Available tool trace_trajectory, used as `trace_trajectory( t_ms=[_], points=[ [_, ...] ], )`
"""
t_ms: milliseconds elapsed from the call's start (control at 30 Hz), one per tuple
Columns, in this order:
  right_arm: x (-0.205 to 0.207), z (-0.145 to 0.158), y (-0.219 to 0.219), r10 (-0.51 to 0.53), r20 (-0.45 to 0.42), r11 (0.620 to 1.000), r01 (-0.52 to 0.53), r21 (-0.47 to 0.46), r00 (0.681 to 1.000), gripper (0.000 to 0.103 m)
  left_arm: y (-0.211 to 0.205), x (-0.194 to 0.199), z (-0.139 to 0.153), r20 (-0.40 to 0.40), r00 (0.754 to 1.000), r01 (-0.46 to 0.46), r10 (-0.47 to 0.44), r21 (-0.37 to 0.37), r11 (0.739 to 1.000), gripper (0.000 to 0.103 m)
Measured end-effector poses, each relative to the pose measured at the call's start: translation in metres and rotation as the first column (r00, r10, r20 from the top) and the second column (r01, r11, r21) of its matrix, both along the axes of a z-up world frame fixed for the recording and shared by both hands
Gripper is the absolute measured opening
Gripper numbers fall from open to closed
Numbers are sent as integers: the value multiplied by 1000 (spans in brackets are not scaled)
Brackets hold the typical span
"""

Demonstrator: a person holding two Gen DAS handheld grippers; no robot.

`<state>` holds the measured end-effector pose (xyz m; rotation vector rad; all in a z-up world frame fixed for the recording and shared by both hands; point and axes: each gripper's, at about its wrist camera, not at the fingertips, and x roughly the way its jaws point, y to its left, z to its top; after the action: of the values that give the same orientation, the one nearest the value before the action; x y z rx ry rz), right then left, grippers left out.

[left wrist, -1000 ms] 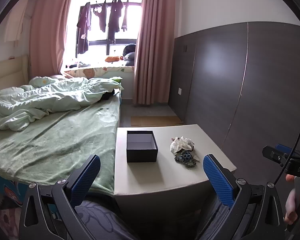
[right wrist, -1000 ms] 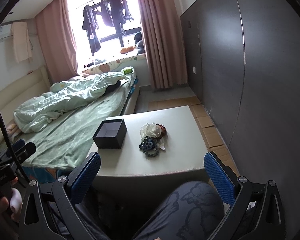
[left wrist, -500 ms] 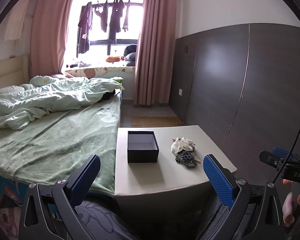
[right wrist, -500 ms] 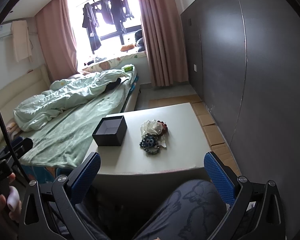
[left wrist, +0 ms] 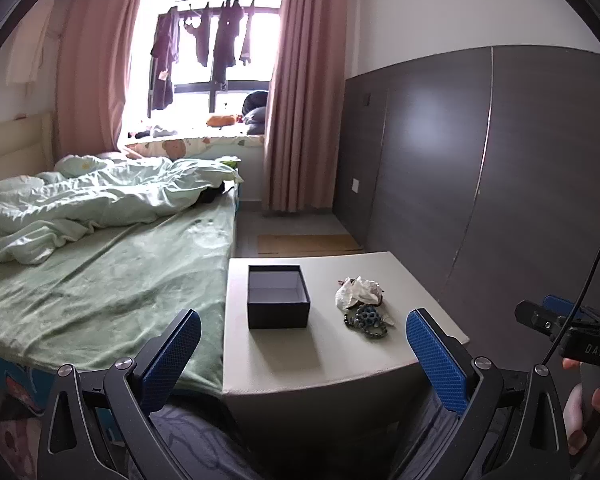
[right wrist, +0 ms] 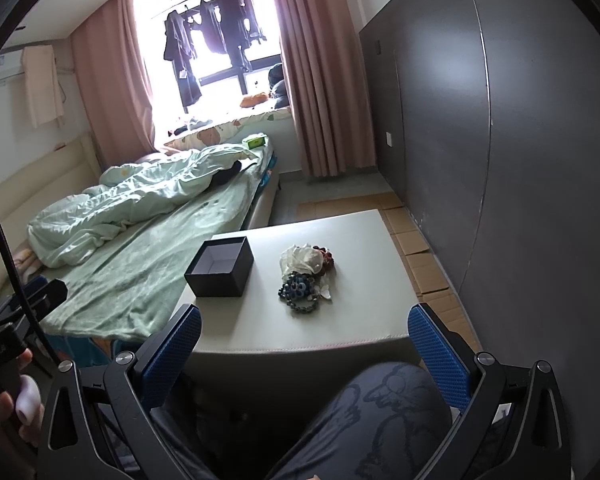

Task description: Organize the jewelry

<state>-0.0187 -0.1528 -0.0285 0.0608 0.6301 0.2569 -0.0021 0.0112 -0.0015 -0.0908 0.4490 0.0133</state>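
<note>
I'm holding both grippers back from the small white table [left wrist: 296,364], w/ my knee [right wrist: 384,412] in patterned dark fabric just under the right one. My left gripper [left wrist: 300,354] is spread wide, blue pads far apart, nothing btwn them — it's hovering short of the table's near edge. My right gripper [right wrist: 305,350] is gaping just as wide and gripping nothing either, also short of the near edge.

The jewelry pile [right wrist: 306,276] is lying on the tabletop, right of centre: a crumpled white wrapping [right wrist: 300,260] at the back, reddish-brown beads [right wrist: 327,258] touching its right side, and blue-green bead bracelets [right wrist: 299,294] in front, nearest me. A small pale piece is sitting just right of the bracelets — too small to tell what it is.

The black box [left wrist: 278,296] is standing open on the table's left part, near the pile but apart from it, its pale inside showing and nothing in it.

The bed [left wrist: 100,276] w/ green sheet is touching the table's left side. In the left view my other hand [left wrist: 588,408] is showing at the far right edge.
</note>
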Motion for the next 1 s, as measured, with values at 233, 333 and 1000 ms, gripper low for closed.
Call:
trace_trajectory(
  t_ms=[233,333,1000],
  points=[
    [4,0,-4,-4,3,1000,4,7,1000,103,-10,14,-4,-6,999,32,-32,-1,999,103],
    [11,-2,-7,-6,-2,1000,6,10,1000,103,-10,22,-8,-19,999,48,-48,-14,999,103],
    [94,-84,-30,-30,-183,999,32,10,983,81,-18,124,-68,-142,972,163,-186,-160,974,98]
  ],
)
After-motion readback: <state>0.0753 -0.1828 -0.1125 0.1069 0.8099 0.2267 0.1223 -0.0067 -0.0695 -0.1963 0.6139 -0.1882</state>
